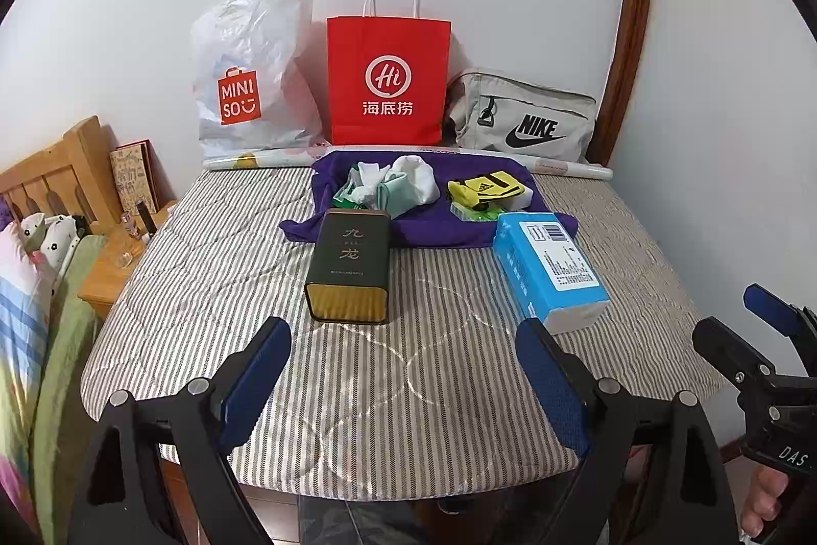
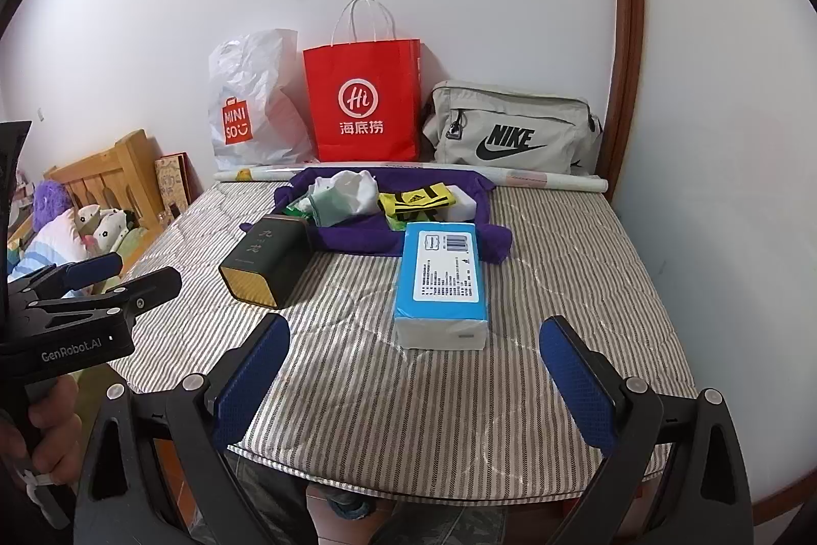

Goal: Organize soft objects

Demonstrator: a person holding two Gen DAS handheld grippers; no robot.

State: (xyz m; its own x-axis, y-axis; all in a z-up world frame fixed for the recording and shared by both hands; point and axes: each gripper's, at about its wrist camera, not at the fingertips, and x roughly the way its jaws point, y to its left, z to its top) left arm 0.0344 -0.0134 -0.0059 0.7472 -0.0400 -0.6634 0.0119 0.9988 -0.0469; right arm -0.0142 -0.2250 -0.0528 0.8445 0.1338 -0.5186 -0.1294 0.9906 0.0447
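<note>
Left wrist: left gripper (image 1: 403,376) spread wide, empty, above striped quilted pad (image 1: 255,289); white and yellow socks (image 1: 408,182) piled on purple cloth (image 1: 434,228) beyond dark green tin (image 1: 350,266).

Right wrist: right gripper (image 2: 413,381) spread, empty, before blue tissue pack (image 2: 440,284).

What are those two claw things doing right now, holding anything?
Left gripper: open, holding nothing, above the striped mattress.
Right gripper: open, holding nothing.

left gripper (image 1: 403,384): black frame, blue textured pads, silver screws, "GenRobot.AI" lettering | right gripper (image 2: 413,384): same build, "DAS" lettering
</note>
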